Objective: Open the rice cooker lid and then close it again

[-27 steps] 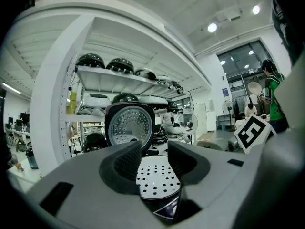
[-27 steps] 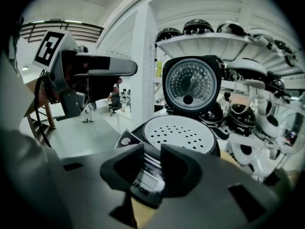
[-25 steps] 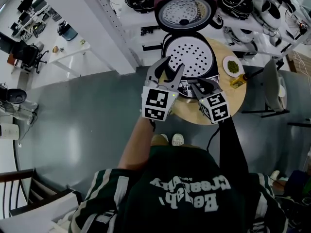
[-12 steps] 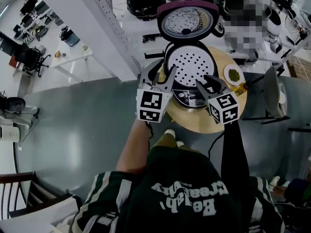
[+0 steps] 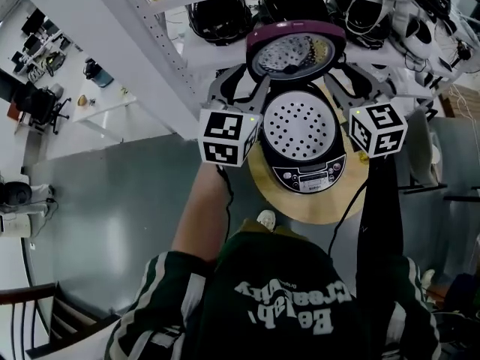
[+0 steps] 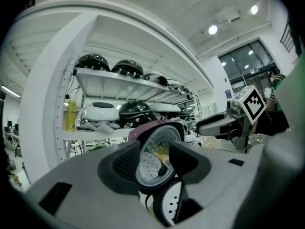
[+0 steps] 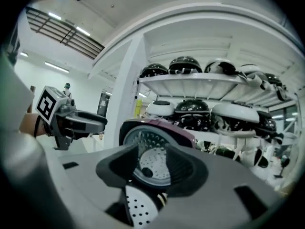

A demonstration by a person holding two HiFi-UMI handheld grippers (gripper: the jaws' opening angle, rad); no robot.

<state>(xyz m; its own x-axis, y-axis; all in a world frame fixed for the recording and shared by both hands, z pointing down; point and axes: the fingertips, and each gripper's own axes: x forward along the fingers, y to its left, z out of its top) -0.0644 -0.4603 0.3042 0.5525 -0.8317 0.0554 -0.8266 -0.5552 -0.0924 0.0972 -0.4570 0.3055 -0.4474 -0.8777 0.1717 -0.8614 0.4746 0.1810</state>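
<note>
The rice cooker [image 5: 304,163] lid [image 5: 294,51] is held upright, flanked by the left gripper [image 5: 240,85] and right gripper [image 5: 356,85]. Both sets of jaws are being opened, with nothing held. A perforated tray [image 5: 298,124] is seated inside the cooker.

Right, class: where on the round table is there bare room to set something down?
Free: the crescent of round table in front of the rice cooker, below its control panel. Crowded: behind, around the open lid and the shelf.

Rice cooker [image 5: 306,137] on round table [image 5: 315,205], before shelves [image 5: 217,51].
Its lid [image 5: 294,49] stands raised at its back; more cookers [image 5: 219,13] sit on the shelves behind.
</note>
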